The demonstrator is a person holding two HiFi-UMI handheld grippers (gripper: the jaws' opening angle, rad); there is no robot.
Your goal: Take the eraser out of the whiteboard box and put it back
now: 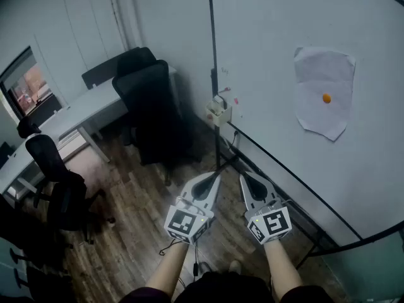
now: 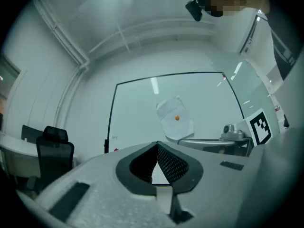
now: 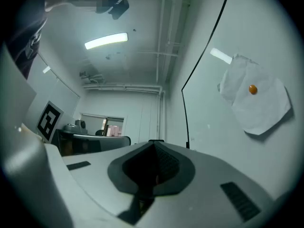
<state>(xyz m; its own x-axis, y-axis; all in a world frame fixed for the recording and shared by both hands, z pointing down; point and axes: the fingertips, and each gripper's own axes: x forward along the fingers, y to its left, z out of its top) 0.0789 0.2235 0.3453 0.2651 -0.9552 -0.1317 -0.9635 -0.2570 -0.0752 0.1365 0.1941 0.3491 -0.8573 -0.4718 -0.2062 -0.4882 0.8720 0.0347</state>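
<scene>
You have not started the task yet, as far as I can judge: nothing is taken out, so the whole job is left, both the taking and the putting back. Your left gripper point(image 1: 213, 178) has its jaws pressed together with nothing between them, and your right gripper point(image 1: 245, 180) is closed and empty in the same way.

The whiteboard box point(image 1: 219, 112) hangs at the left edge of the whiteboard point(image 1: 284, 30). In the head view it is at about 12 o'clock from the left gripper and about 11 o'clock from the right one, well apart from both. The eraser is probably inside this box, but it is too small to make out. Both jaws must first open.
</scene>
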